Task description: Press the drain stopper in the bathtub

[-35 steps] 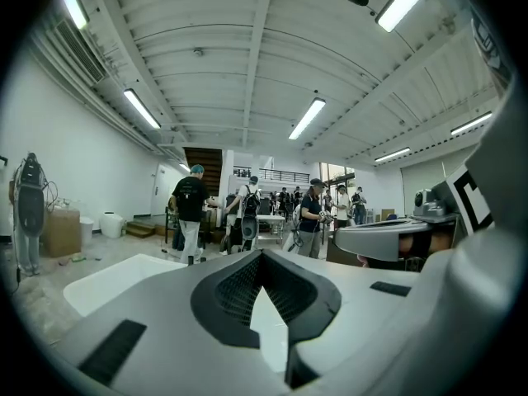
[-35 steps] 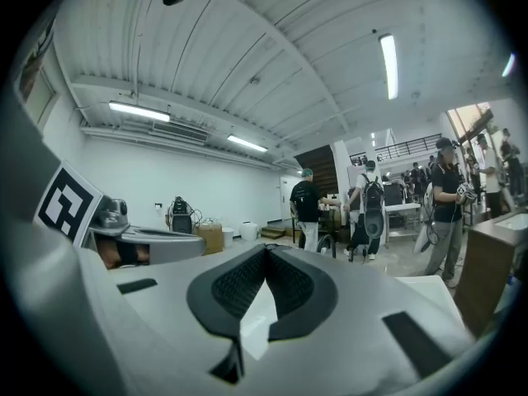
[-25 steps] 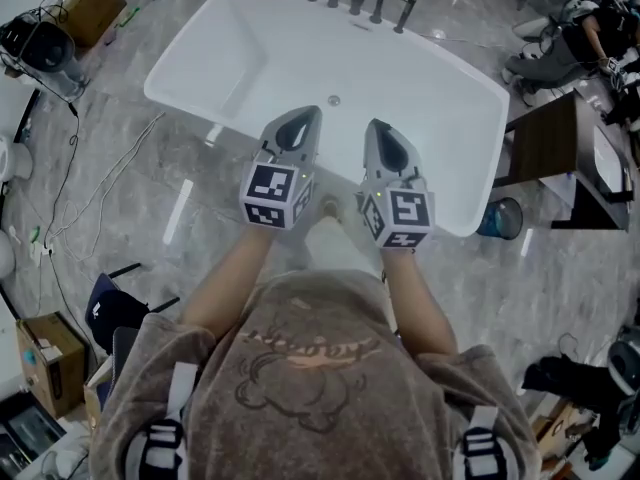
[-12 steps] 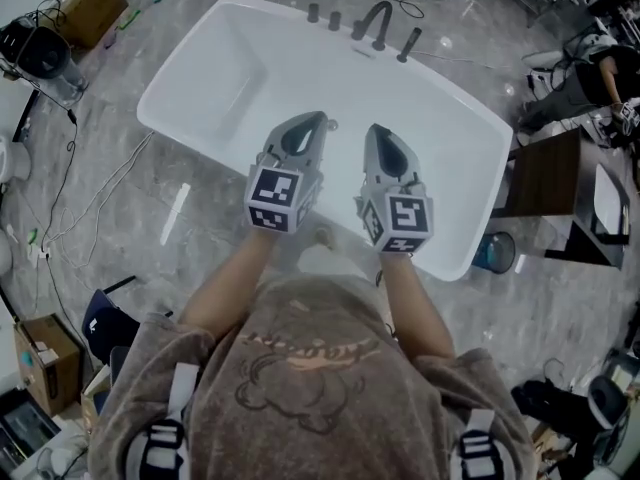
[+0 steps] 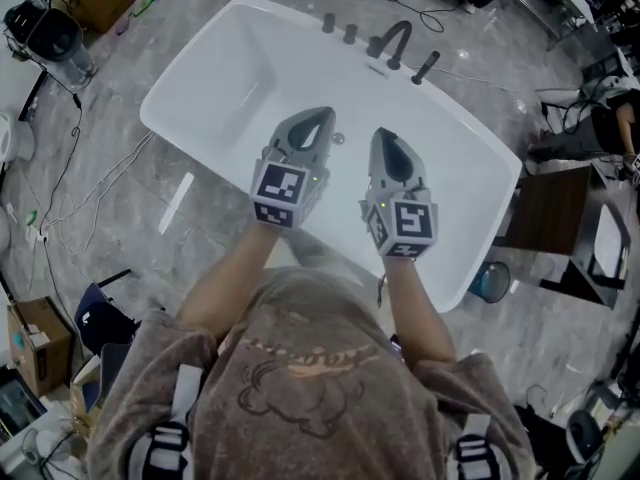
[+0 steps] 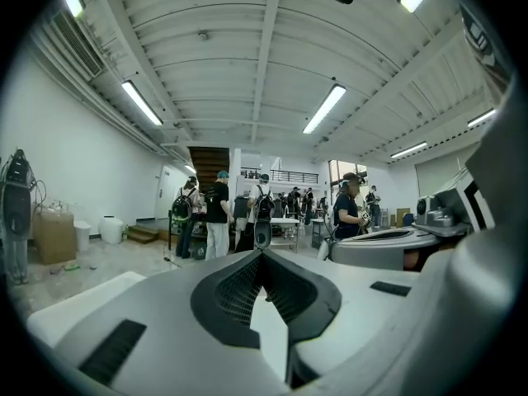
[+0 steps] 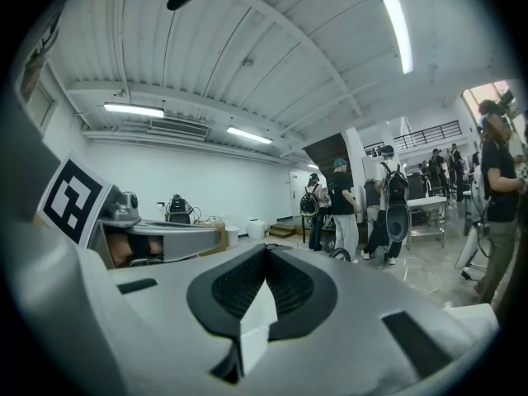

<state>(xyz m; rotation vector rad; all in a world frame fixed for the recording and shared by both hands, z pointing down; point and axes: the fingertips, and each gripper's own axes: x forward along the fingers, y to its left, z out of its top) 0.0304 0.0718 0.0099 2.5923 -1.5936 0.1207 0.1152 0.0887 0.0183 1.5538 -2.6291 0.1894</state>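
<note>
The white bathtub lies below me in the head view. Its small round drain stopper sits on the tub floor, just right of my left gripper tip. My right gripper hovers a little further right. Both are held side by side above the tub, pointing toward the faucet. The left gripper has its jaws closed together with nothing between them, and so does the right gripper. Both gripper views look out level into the hall; neither shows the tub or the stopper.
Knobs and a hand-shower handle line the tub's far rim. A dark cabinet and a blue bucket stand to the right. Cables trail on the floor at left. Several people stand far off.
The tub has slid lower and nearer in the head view, and both grippers have moved forward over its inside. The feet seen at the tub's near rim are gone from view.
</note>
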